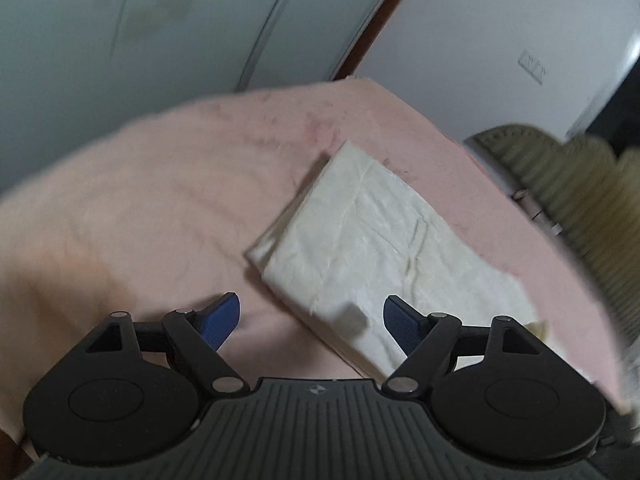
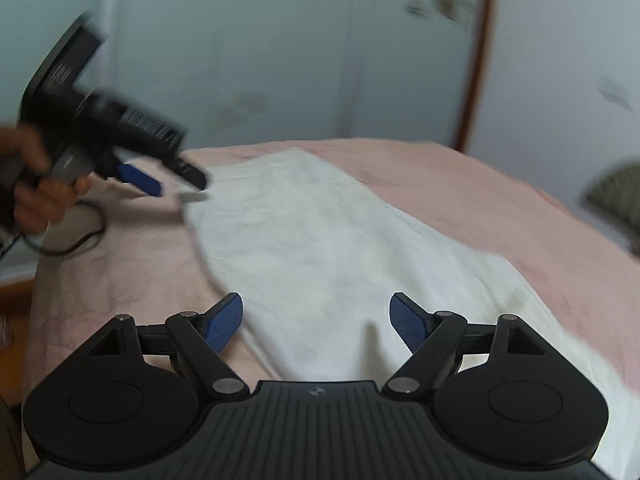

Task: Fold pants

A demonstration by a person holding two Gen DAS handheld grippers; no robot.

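Note:
Cream-white pants [image 1: 372, 248] lie folded into a flat rectangle on a pink sheet [image 1: 140, 208]. My left gripper [image 1: 311, 316] is open and empty, its blue pads just above the near corner of the pants. In the right wrist view the pants [image 2: 320, 240] stretch away from my right gripper [image 2: 316, 316], which is open and empty above their near end. The left gripper [image 2: 176, 182] also shows there at the far left, held by a hand, open at the far corner of the pants.
The pink sheet [image 2: 460, 184] covers a bed-like surface that drops off at the edges. An olive ribbed cushion [image 1: 580, 184] sits to the right. Pale walls [image 1: 160, 20] and a brown door frame [image 2: 476, 60] stand behind. A black cable [image 2: 80, 244] trails at the left.

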